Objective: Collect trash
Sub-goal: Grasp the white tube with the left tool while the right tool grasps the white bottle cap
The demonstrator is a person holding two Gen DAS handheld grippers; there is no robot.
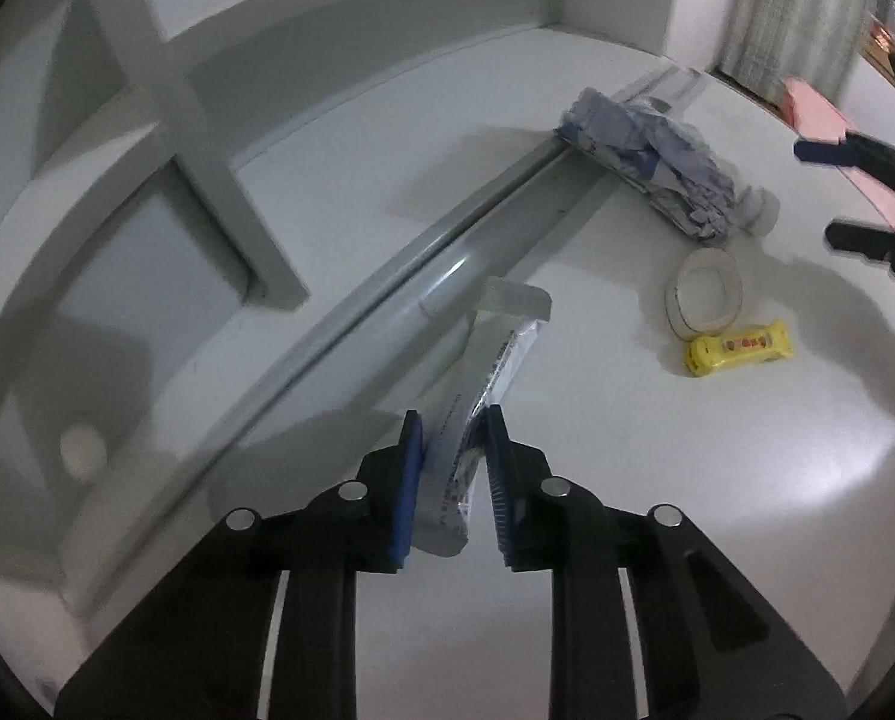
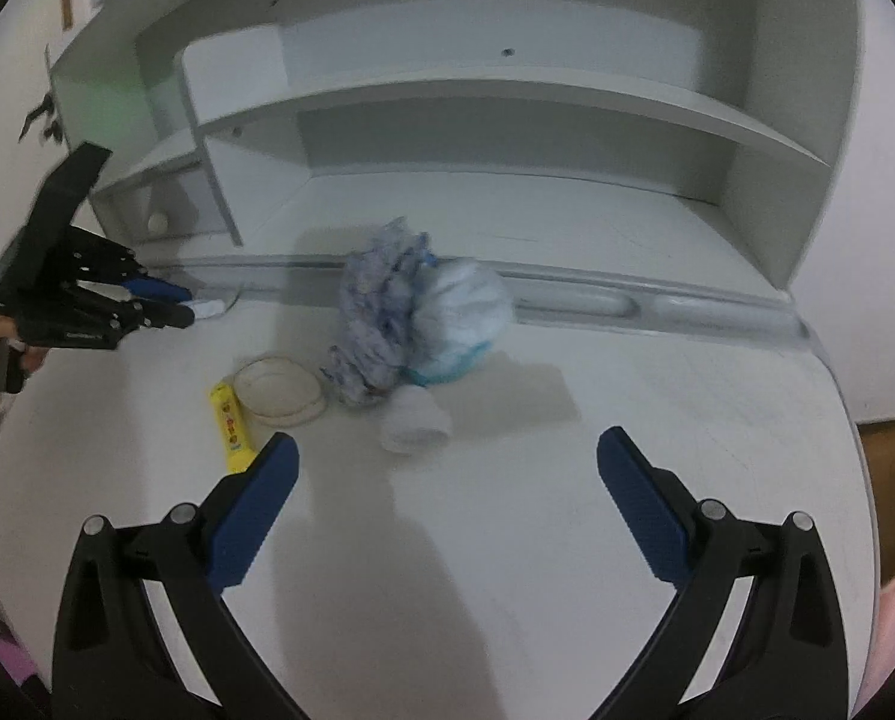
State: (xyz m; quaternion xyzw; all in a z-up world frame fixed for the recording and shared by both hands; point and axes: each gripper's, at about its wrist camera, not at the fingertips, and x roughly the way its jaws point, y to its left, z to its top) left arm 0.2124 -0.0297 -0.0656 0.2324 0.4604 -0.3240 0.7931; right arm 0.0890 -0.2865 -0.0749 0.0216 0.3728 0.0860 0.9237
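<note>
My left gripper (image 1: 450, 420) is shut on a long clear-and-silver plastic wrapper (image 1: 495, 360), held above the white desk (image 1: 567, 450); it also shows at the left of the right wrist view (image 2: 186, 303). My right gripper (image 2: 447, 450) is open and empty above the desk, and shows in the left wrist view (image 1: 819, 192). Ahead of it lie a crumpled blue-grey wrapper (image 2: 381, 312) with a pale blue wad (image 2: 465, 312), a small white wad (image 2: 414, 420), a round white lid (image 2: 279, 390) and a yellow candy bar wrapper (image 2: 231, 420).
A white hutch with shelves (image 2: 507, 102) stands at the back of the desk. A grooved pen tray (image 2: 597, 300) runs along its base. A small drawer with a round knob (image 2: 158, 221) sits at the left. A pink item (image 1: 813, 114) lies at the far right.
</note>
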